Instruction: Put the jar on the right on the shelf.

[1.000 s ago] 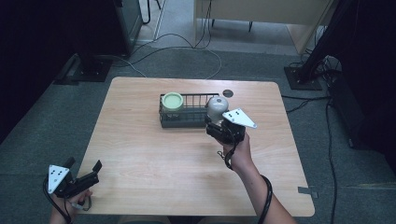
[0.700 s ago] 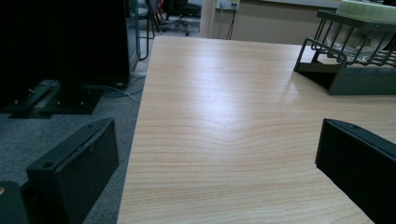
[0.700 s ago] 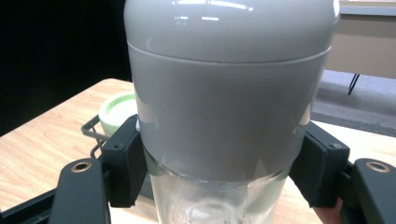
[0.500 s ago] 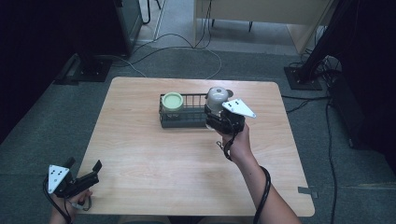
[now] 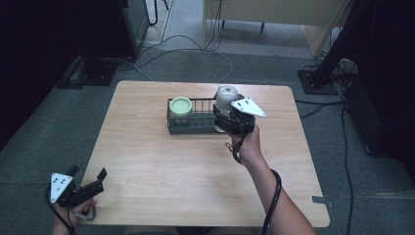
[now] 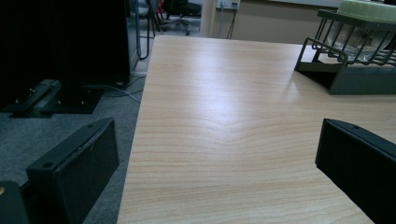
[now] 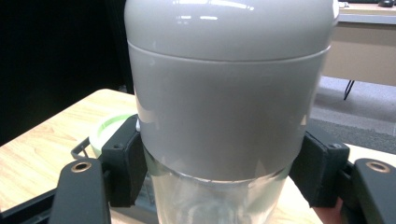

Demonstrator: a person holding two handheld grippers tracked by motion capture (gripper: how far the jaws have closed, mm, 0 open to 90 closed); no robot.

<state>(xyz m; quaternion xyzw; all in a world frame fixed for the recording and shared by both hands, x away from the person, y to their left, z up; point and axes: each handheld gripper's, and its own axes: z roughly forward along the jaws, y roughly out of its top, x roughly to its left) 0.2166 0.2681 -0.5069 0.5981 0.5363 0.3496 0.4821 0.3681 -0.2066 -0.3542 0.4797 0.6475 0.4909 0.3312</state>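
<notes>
My right gripper (image 5: 223,119) is shut on a glass jar with a tall grey lid (image 5: 226,97), holding it upright over the right end of the dark wire basket (image 5: 192,129). In the right gripper view the black pads (image 7: 125,167) press the jar (image 7: 224,107) just below its lid. A green-lidded jar (image 5: 180,105) stands in the basket's left end. My left gripper (image 5: 88,172) rests at the table's near left corner, open with nothing between its jaws (image 6: 215,140); the basket (image 6: 327,70) lies ahead on its right.
The wooden table (image 5: 161,171) has bare room in front of the basket and on both sides. Cables (image 5: 195,49) and dark stands (image 5: 98,73) sit on the floor beyond the far edge.
My right gripper has carried the grey-lidded jar up and toward the far side, over the basket's right end. The left gripper has stayed put.
</notes>
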